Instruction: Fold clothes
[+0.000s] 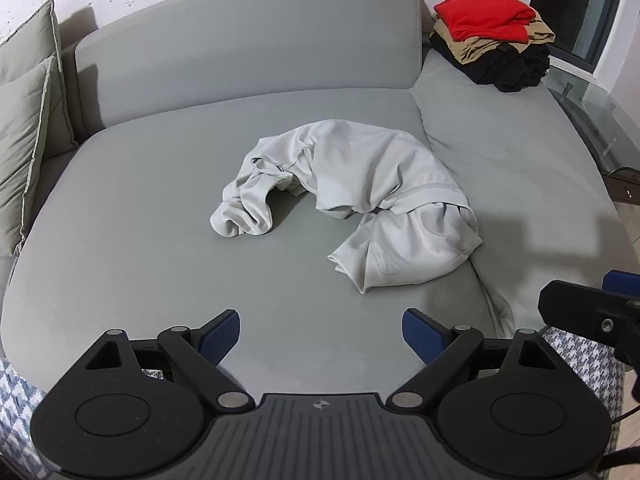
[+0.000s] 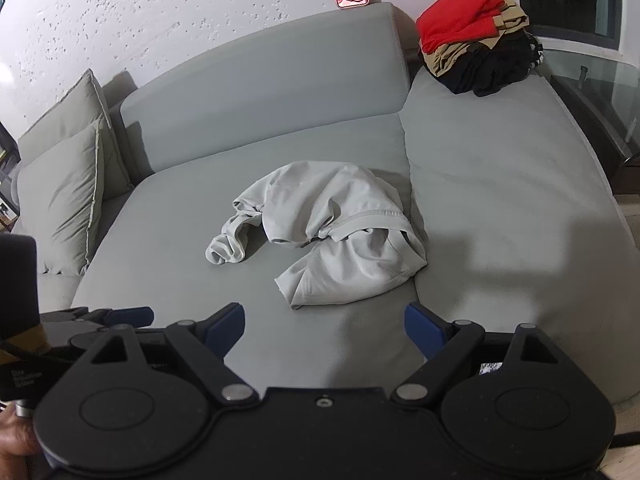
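Note:
A crumpled light grey garment [image 1: 352, 196] lies in a curved heap in the middle of the grey sofa seat [image 1: 140, 240]; the right wrist view shows the same garment [image 2: 332, 232]. My left gripper [image 1: 322, 336] is open above the seat's front edge, short of the garment, with nothing between its blue pads. My right gripper [image 2: 324, 332] is also open and empty, just in front of the garment's near fold. The right gripper's black body [image 1: 592, 312] shows at the right edge of the left wrist view, and the left gripper's body [image 2: 92, 320] at the left of the right wrist view.
A pile of folded clothes, red [image 1: 484, 16] on top over tan and black, sits at the seat's back right corner [image 2: 472, 36]. Two grey cushions [image 1: 24, 128] lean at the left. A glass table [image 1: 592, 104] stands to the right. A patterned blanket [image 1: 16, 400] hangs at the front.

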Motion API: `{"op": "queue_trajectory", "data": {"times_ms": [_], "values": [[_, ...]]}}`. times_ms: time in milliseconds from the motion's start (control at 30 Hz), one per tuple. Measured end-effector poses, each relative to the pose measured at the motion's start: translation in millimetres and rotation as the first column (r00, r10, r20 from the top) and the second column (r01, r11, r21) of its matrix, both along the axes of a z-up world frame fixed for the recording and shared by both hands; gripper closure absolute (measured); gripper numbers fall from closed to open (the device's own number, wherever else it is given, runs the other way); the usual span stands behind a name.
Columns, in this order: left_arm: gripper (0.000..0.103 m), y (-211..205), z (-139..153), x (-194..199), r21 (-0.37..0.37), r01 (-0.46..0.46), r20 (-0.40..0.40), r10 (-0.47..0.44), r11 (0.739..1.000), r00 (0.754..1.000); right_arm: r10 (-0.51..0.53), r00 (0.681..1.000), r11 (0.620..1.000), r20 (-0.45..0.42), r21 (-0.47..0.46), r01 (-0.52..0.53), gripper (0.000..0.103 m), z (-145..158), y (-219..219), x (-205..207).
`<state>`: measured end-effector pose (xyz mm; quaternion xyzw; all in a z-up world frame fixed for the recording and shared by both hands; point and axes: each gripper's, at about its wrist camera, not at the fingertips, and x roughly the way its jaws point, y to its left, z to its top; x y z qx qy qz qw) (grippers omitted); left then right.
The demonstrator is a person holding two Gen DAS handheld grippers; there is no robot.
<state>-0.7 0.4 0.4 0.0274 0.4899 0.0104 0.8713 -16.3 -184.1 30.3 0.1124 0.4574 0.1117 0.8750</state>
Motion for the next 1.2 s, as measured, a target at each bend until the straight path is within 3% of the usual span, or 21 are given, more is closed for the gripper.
{"op": "queue_trajectory", "data": {"times_ms": [1200], "values": [[0.012, 4, -1, -6, -0.02, -0.004, -0.02, 0.004, 1.0, 1.0, 0.009, 1.0, 1.0, -0.025, 0.002, -0.009, 0.012, -7, 3, -1]]}}
